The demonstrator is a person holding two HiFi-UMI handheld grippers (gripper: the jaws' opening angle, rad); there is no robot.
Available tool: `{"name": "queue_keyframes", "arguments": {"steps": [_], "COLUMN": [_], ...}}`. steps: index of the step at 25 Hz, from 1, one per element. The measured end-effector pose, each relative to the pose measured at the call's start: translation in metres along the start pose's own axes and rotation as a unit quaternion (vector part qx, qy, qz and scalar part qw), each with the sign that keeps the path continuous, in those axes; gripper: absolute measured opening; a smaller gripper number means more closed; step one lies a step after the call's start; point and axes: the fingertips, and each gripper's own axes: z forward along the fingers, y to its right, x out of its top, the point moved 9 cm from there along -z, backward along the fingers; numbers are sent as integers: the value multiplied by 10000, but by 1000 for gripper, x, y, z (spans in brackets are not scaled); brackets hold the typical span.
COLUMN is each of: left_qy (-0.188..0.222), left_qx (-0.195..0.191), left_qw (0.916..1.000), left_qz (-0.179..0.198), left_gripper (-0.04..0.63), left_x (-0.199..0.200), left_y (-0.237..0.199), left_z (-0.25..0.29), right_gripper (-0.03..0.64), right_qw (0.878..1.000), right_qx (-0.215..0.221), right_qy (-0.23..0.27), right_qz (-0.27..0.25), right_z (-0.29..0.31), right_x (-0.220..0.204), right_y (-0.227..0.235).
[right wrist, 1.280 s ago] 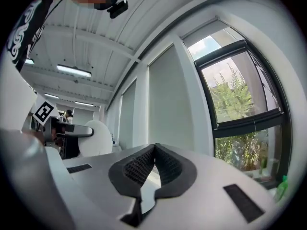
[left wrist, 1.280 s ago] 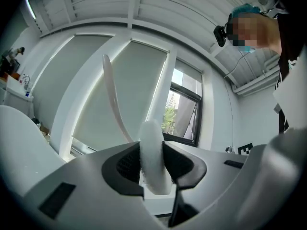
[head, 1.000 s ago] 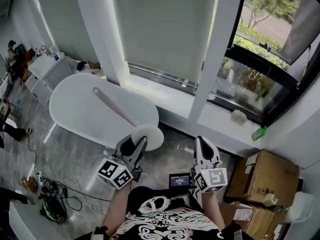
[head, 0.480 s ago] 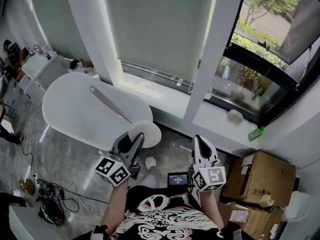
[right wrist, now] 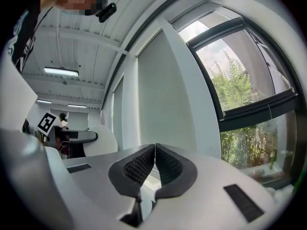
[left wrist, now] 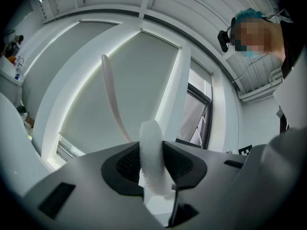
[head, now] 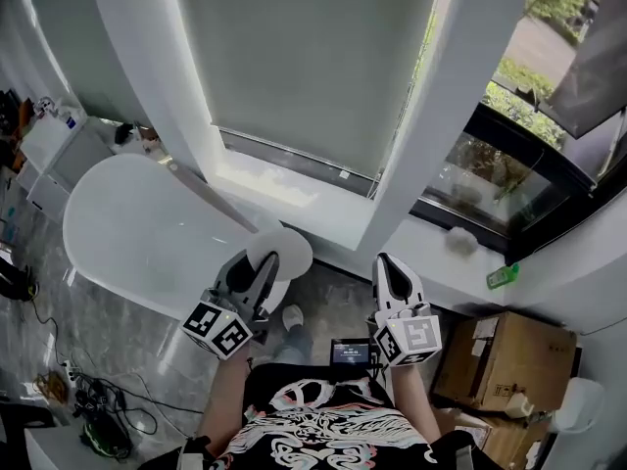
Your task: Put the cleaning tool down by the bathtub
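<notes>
The cleaning tool is a long pale handle [head: 211,199] ending in a round white pad [head: 286,248]. My left gripper [head: 257,270] is shut on the pad's edge and holds it over the near end of the white oval bathtub [head: 118,233]. In the left gripper view the pad [left wrist: 153,155] is pinched between the dark jaws, and the handle [left wrist: 112,97] rises up and to the left. My right gripper [head: 391,274] hovers to the right of the tub over the floor, shut and empty. Its jaws meet tip to tip in the right gripper view [right wrist: 154,161].
A white window sill [head: 431,248] runs behind the grippers, with a pale lump [head: 460,241] and a green item [head: 504,275] on it. Cardboard boxes [head: 505,360] stand at the right. Cables [head: 93,404] lie on the grey floor at the left. A white cabinet [head: 49,140] stands beyond the tub.
Both grippers have moved forward toward the window wall and the tub. The tool is still in the left gripper's hold, and its pad now hangs over the tub's near end.
</notes>
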Motion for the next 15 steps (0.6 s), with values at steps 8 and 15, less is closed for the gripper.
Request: {"name": "queue_keyframes", "arguments": {"steps": [8,15], "left_qy": [-44,-38], "left_qx": [15,61], "left_qw": [10000,10000], "left_qz": [37,-21], "left_gripper": [127,127], "left_x": [39,65], "left_y": [-108,-183], "left_z": [88,133], "right_gripper": [27,28], "right_qw": [9999,9998], "right_qx": [-22,2], "right_qy": [-115,-198], "right_qz": [-32,-5], "right_z": [138,229], "right_x": [10,8], "right_y": [17,18]}}
